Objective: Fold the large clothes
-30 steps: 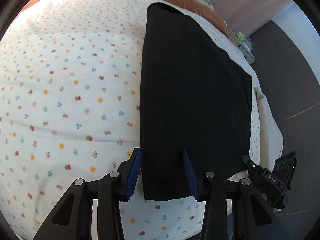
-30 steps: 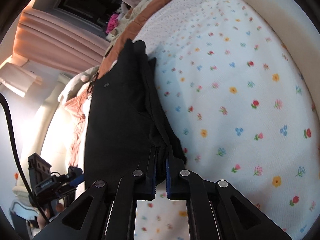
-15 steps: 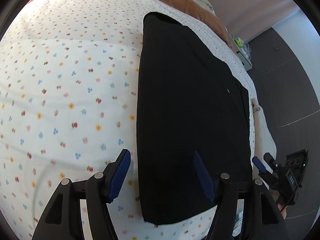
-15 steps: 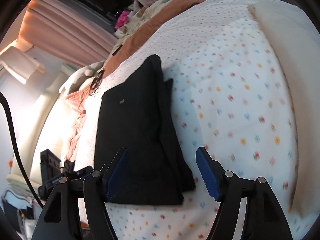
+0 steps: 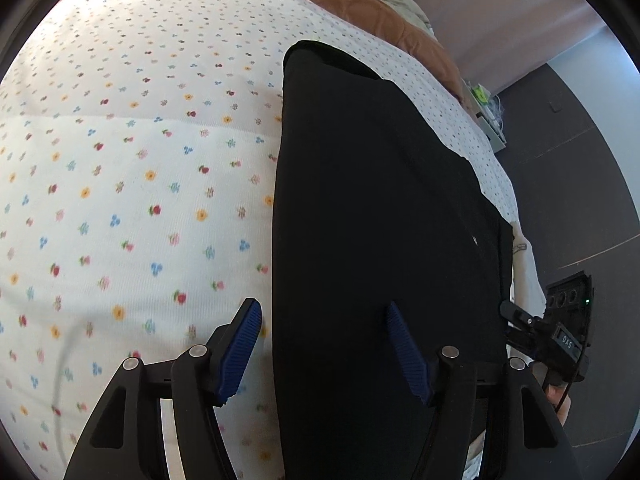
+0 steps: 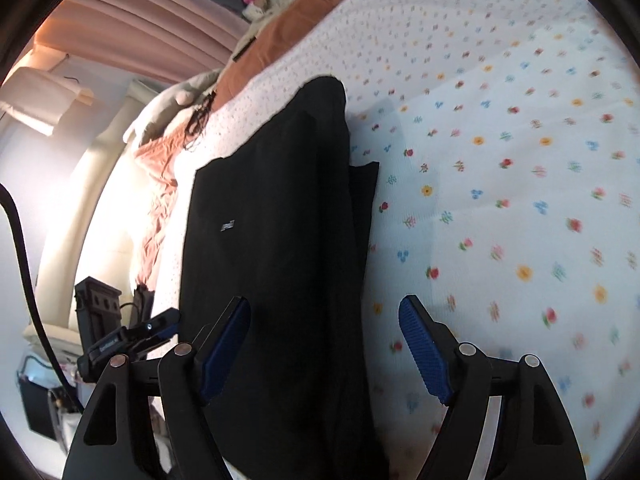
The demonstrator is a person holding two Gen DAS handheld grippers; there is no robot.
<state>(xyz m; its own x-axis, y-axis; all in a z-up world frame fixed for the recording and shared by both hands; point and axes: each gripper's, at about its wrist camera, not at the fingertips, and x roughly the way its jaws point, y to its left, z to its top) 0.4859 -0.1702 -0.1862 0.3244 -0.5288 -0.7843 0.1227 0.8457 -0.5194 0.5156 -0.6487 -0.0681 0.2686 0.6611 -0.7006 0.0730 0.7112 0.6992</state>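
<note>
A black garment [image 5: 372,216] lies folded into a long flat strip on the flowered bed sheet [image 5: 132,184]. It also shows in the right wrist view [image 6: 280,220], with a small white label on it. My left gripper [image 5: 322,346] is open and empty, hovering over the strip's near end and left edge. My right gripper [image 6: 326,344] is open and empty over the other near end, straddling the strip's right edge. Each gripper shows at the edge of the other's view: the right [image 5: 560,336], the left [image 6: 120,332].
A brown blanket [image 5: 372,4] and rumpled bedding lie at the far end of the bed. Dark floor [image 5: 592,200] lies past the bed edge on the right in the left wrist view. Pink curtains [image 6: 152,28] and a peach cloth [image 6: 156,184] lie left in the right wrist view.
The right gripper was shut on the garment's edge and has opened and let go. Both grippers have drawn back from the garment, which now lies flat.
</note>
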